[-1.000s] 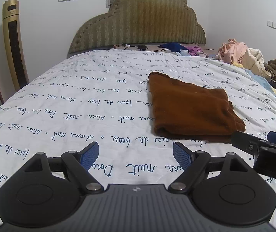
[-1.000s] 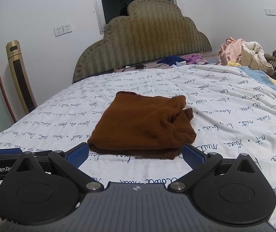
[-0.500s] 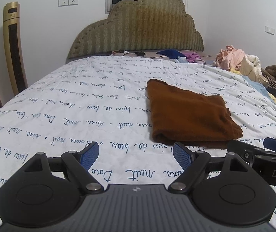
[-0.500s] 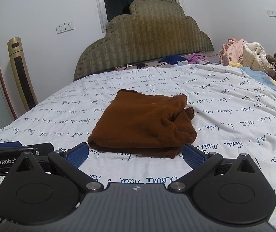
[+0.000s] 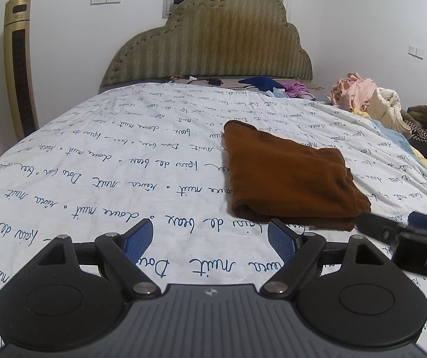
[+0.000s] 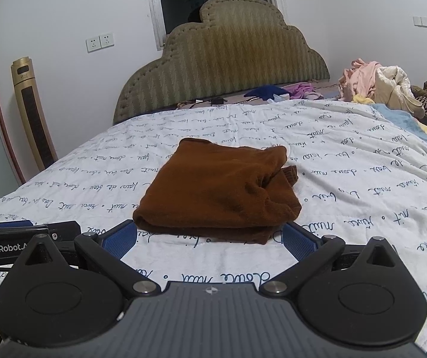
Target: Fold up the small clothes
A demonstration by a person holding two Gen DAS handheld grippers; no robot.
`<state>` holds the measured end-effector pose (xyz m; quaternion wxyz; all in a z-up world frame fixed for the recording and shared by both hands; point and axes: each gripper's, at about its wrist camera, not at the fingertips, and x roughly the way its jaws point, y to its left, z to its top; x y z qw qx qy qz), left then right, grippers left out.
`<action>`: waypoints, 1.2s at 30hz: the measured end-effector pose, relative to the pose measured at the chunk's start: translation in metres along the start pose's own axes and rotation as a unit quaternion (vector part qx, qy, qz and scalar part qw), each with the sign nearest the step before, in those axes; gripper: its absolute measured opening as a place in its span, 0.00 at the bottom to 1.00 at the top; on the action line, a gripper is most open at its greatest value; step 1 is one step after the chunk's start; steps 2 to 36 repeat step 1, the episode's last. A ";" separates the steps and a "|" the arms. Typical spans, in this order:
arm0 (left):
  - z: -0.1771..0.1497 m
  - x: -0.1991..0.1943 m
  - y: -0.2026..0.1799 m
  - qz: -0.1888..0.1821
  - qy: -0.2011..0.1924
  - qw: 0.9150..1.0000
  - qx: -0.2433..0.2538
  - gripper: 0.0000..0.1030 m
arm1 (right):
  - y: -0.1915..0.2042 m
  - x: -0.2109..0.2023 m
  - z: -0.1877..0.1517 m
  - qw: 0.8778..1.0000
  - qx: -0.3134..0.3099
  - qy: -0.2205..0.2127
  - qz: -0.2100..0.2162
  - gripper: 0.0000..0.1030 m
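A brown garment (image 5: pixel 291 179) lies folded in a neat block on the white bedspread (image 5: pixel 124 161) with blue script. It also shows in the right wrist view (image 6: pixel 219 191), straight ahead. My left gripper (image 5: pixel 210 237) is open and empty, above the bedspread, near and left of the garment. My right gripper (image 6: pixel 210 240) is open and empty, just short of the garment's near edge. The right gripper shows at the right edge of the left wrist view (image 5: pixel 407 232).
A heap of loose clothes (image 5: pixel 371 101) lies at the bed's right side. More clothes (image 6: pixel 282 91) and a cable lie by the padded headboard (image 5: pixel 213 38). A gold tower fan (image 5: pixel 19 65) stands at the left wall.
Both grippers have drawn back and risen slightly from the garment. Both stay open. The garment has not moved.
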<state>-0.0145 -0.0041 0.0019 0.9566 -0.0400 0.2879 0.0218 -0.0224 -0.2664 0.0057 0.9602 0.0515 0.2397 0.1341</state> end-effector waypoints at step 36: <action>0.000 0.001 0.000 0.000 0.002 1.000 0.004 0.82 | -0.002 0.000 0.002 1.000 0.000 -0.003 -0.003 0.99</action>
